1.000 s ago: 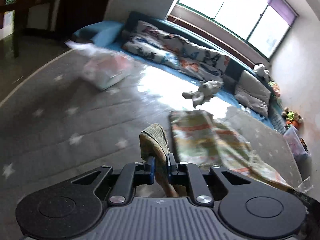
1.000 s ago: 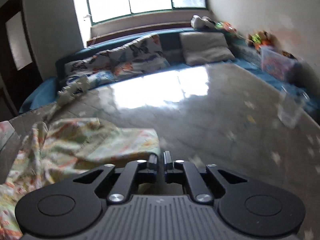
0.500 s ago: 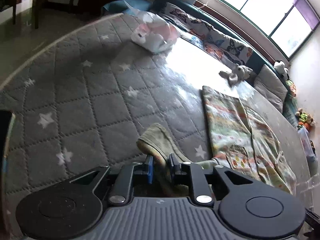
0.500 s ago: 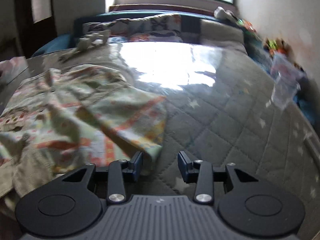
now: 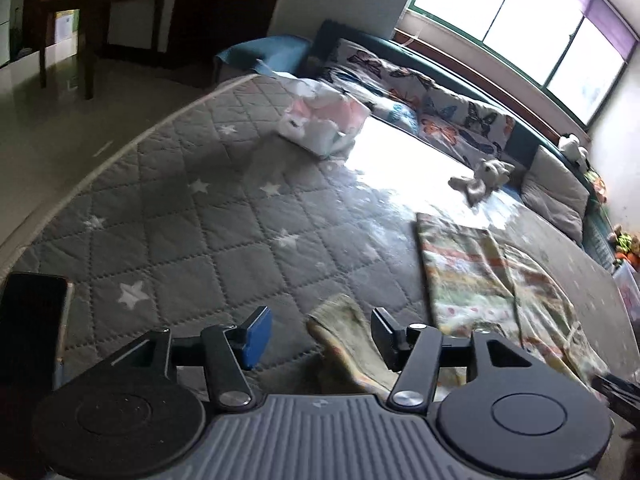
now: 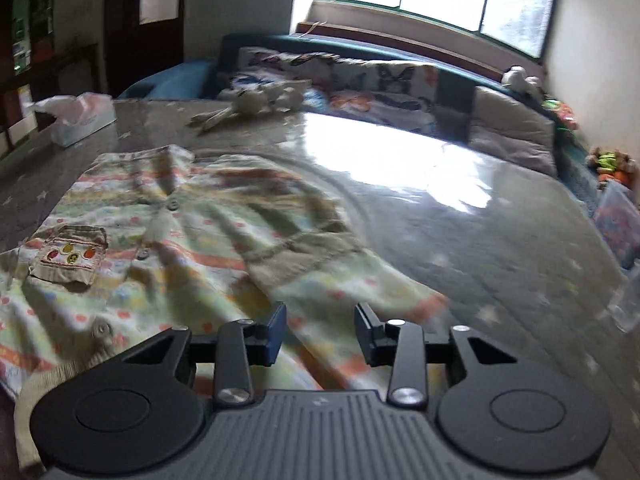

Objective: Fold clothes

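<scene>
Right now we see the pale green and orange patterned child's shirt (image 6: 188, 240) lying spread flat on the grey quilted star-print mattress (image 5: 192, 216), button front up, with a small khaki embroidered pocket (image 6: 68, 258) on its chest and a khaki ribbed sleeve cuff (image 5: 344, 332) reaching out from its near corner. Just above that cuff we hold the left tool (image 5: 320, 334) with its fingers spread wide and nothing between them; the cuff lies loose on the mattress in the gap. Over the shirt's lower hem we hold the right tool (image 6: 320, 330), likewise parted wide and gripping nothing, the cloth passing under both fingers. Beyond the shirt's collar a grey plush toy (image 5: 480, 178) rests on the mattress, near a row of butterfly-print cushions (image 5: 420, 104) and a plain grey cushion (image 5: 556, 192) along the blue bed frame. Farther from the shirt, toward the mattress edge, sits a pink and white tissue pack (image 5: 320, 124). Close beside the left tool, well away from the shirt, a black phone (image 5: 32, 332) stands at the picture's edge. Behind the cushions a wide window (image 6: 432, 0) lets in bright light, which glares on the mattress past the shirt.
</scene>
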